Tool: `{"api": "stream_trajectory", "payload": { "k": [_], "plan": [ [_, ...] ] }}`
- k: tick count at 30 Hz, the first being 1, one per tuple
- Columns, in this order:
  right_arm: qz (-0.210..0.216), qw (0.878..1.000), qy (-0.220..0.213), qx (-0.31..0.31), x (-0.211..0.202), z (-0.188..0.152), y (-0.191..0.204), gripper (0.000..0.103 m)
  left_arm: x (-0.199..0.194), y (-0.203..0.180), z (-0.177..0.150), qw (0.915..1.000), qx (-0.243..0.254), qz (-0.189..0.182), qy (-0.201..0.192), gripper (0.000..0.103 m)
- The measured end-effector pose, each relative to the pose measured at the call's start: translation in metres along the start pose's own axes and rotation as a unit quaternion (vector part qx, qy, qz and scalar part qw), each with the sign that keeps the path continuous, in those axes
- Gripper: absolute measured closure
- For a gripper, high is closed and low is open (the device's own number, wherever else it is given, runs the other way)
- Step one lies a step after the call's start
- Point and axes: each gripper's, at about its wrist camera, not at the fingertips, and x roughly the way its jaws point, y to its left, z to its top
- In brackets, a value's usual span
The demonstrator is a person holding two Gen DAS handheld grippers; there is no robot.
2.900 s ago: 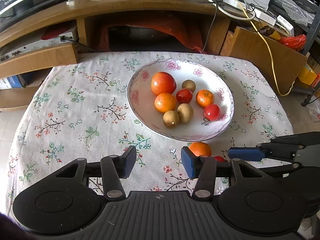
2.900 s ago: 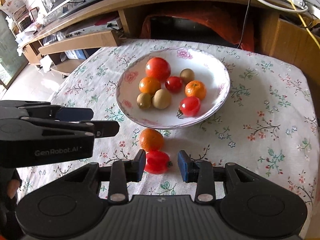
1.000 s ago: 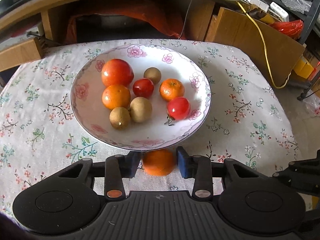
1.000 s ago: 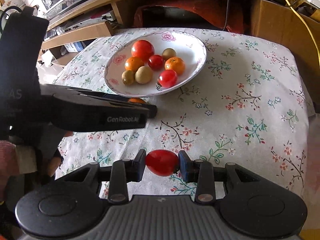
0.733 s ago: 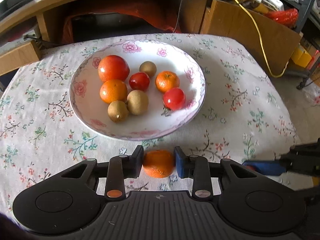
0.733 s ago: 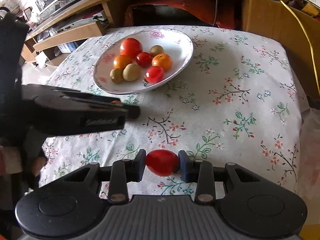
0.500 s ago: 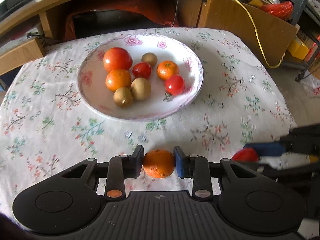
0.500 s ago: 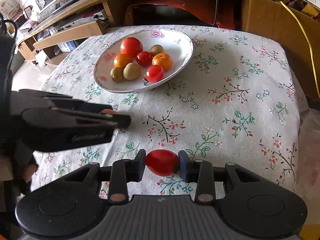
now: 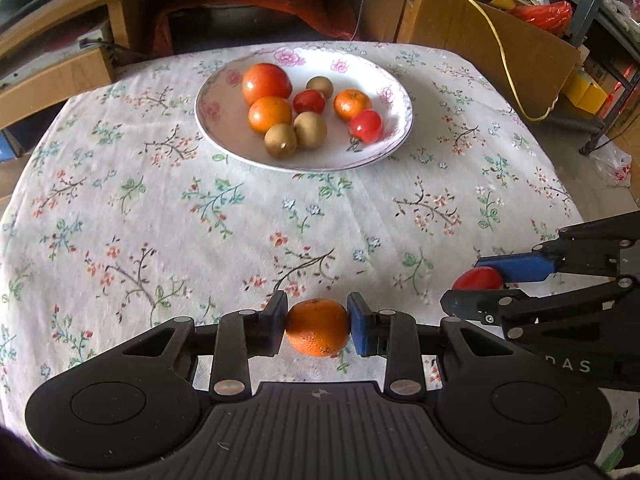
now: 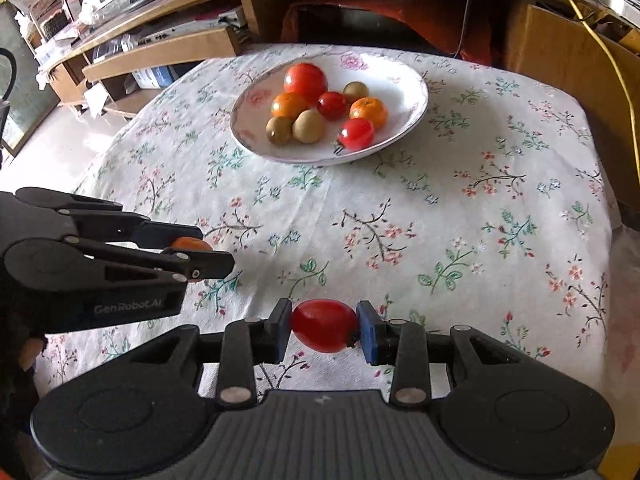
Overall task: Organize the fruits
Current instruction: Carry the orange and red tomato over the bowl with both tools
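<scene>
Right now my left tongs [image 9: 318,320] are clamped on a small orange [image 9: 318,332], their pads having just tightened onto its sides, and I hold it above the floral cloth of the counter [image 9: 160,216], well on the near side of the white flowered plate [image 9: 384,148]. My right tongs [image 10: 324,326] are gripping a red tomato [image 10: 325,325] side to side, also raised over the cloth and well short of the plate [image 10: 416,92]. From the left camera the right tongs [image 9: 486,284] show at the right edge with the tomato [image 9: 476,280] between their blue pads; from the right camera the left tongs [image 10: 200,252] reach in from the left with a sliver of the orange [image 10: 188,244] visible. On the plate lie a big tomato [image 9: 267,82], two oranges, two small tomatoes and three brown kiwis, all bunched near its middle.
</scene>
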Motion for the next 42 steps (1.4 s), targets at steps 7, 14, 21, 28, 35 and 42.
{"api": "stream_trajectory", "payload": {
  "k": [7, 14, 21, 28, 35, 42],
  "plan": [
    [-0.007, 1.000, 0.007, -0.005, 0.011, 0.005, 0.005, 0.068, 0.002, 0.004, -0.003, 1.0000, 0.003, -0.008, 0.002, 0.061],
    [-0.012, 1.000, 0.006, -0.020, 0.013, 0.008, 0.009, 0.068, 0.000, -0.002, -0.007, 0.9995, 0.031, 0.010, -0.001, 0.057],
    [-0.012, 0.999, 0.007, -0.030, 0.012, 0.005, 0.009, 0.067, -0.002, -0.004, -0.010, 0.9991, 0.040, 0.017, 0.001, 0.059],
    [-0.022, 0.999, 0.005, -0.042, 0.011, 0.002, 0.013, 0.068, -0.004, -0.008, -0.011, 0.9986, 0.050, 0.015, 0.006, 0.062],
    [-0.027, 0.999, 0.004, -0.034, 0.009, 0.001, 0.012, 0.068, -0.007, -0.006, -0.013, 0.9989, 0.045, 0.008, 0.012, 0.057],
    [-0.024, 0.999, 0.006, -0.031, 0.007, -0.002, 0.013, 0.068, -0.010, -0.008, -0.017, 0.9985, 0.052, 0.013, 0.012, 0.054]
  ]
}}
